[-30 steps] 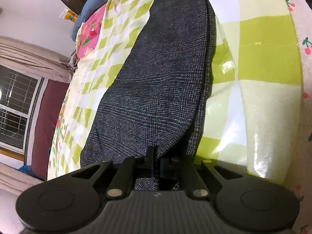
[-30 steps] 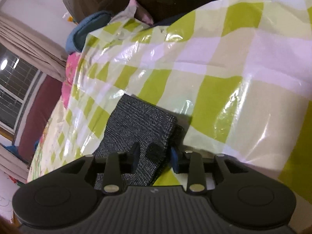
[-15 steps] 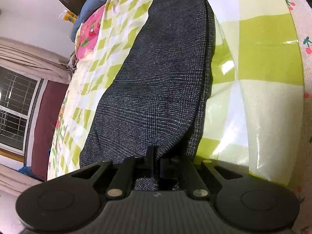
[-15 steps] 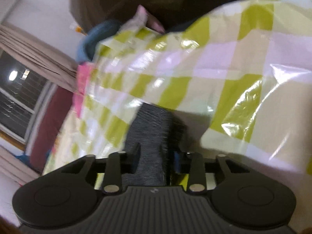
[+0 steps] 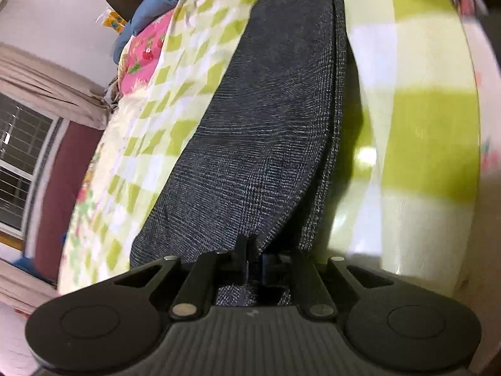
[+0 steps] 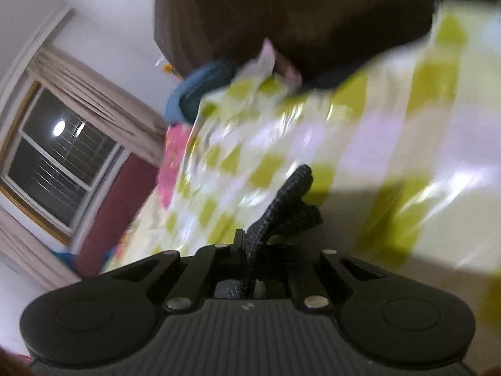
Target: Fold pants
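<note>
Dark grey checked cloth fills the left wrist view: the pants [image 5: 266, 131] lie long on the green and white plastic sheet [image 5: 422, 131] that covers the bed, with two layers one on the other, so the legs seem already laid together. The left gripper [image 5: 252, 250] has its jaws closed on the near edge of these layers; I think it holds both so that they do not slide apart when the end is lifted. In the right wrist view, which is blurred, the right gripper [image 6: 247, 247] has its jaws clamped on a bunched end of the pants [image 6: 288, 200], and this end stands up above the sheet [image 6: 391, 144]. Holding two ends at once probably keeps the edge straight for the fold. A window [image 6: 59, 159] with curtains is at the left
</note>
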Available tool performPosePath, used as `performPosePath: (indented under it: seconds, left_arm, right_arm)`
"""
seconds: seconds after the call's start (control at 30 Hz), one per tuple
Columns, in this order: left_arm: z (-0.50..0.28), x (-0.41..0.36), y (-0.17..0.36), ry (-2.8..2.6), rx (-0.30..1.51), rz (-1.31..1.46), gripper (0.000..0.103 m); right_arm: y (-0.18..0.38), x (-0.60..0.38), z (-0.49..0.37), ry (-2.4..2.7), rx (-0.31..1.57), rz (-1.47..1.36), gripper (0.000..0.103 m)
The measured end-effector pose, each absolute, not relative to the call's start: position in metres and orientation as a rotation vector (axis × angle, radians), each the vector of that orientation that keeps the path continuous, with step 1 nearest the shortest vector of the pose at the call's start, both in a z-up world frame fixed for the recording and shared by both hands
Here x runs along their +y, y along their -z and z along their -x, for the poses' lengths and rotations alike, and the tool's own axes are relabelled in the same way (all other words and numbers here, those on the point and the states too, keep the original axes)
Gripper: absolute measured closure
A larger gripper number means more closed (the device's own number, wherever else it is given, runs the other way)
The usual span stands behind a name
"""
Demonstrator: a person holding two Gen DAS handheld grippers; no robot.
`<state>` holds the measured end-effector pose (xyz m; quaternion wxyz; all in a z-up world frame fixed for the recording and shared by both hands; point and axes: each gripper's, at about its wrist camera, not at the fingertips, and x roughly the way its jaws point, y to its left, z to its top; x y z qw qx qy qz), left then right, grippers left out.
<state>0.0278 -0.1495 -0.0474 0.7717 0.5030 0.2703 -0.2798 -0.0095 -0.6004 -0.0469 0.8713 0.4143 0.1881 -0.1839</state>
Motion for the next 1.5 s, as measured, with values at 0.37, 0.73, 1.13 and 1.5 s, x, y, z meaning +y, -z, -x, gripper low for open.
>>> performPosePath:
  seconds: [0.37, 0.73, 1.13, 1.5]
  left_arm:
    - [-0.012, -0.118, 0.046, 0.573, 0.663, -1.045, 0.077]
    - [-0.017, -0.066, 0.008, 0.423, 0.590, -0.808, 0.058]
    - [0.008, -0.053, 0.031, 0.465, 0.712, -0.919, 0.055]
    - [-0.017, -0.112, -0.005, 0.574, 0.514, -0.670, 0.047]
  right_arm:
    - [0.059, -0.604, 0.007, 0.484, 0.512, -0.852, 0.097]
    - [0.052, -0.583, -0.010, 0.574, 0.617, -0.675, 0.092]
    - [0.048, -0.563, -0.016, 0.629, 0.646, -0.587, 0.093]
    - [-0.007, -0.550, 0.009, 0.488, 0.439, -0.687, 0.095]
